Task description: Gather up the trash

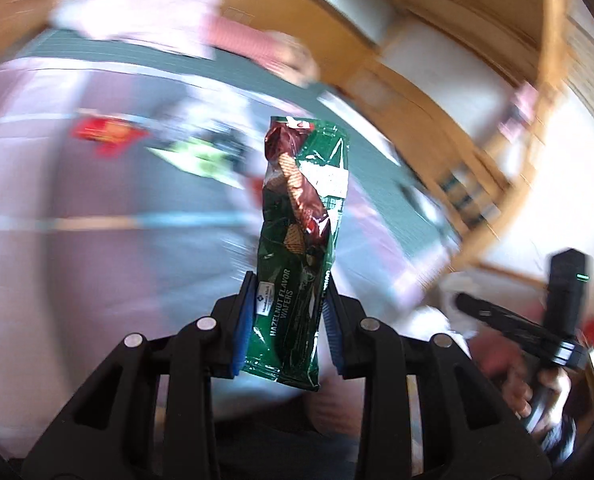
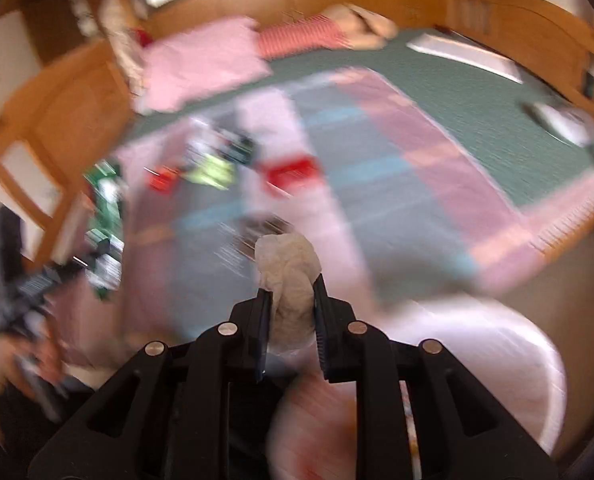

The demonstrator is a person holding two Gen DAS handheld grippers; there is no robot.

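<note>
Between the blue pads of the left gripper (image 1: 288,322): one green wafer wrapper (image 1: 301,248), clamped near its lower end, standing upright and reaching well beyond the fingertips. Jaws narrow, pressed on both sides of the foil. Printed text legible along the lower part: "HAZELNUT FLAVOR WAFERS", with a small white brand badge beside it, too small to read. Upper part shows pictured wafers on brown and a white label, unreadable.

Between the dark pads of the right gripper (image 2: 291,300): one crumpled pale tissue wad (image 2: 287,276), pinched at its middle, its top bulging past the fingertips. Jaws close together around it. No writing.

Beyond both sets of jaws: a striped pink, grey and blue blanket (image 2: 377,184) over a green bedcover (image 2: 477,96), heavily blurred. Lying on the blanket: a red wrapper (image 2: 293,174), a yellow-green wrapper (image 2: 211,172), a smaller red-orange piece (image 2: 163,178); lettering lost to blur.

Left view only: the right gripper's body, off to the right of the jaws, in a hand (image 1: 537,384). Right view only: the left gripper and green wrapper, smeared, far left of the jaws; a pink pillow (image 2: 201,64) at the bed's far end.
</note>
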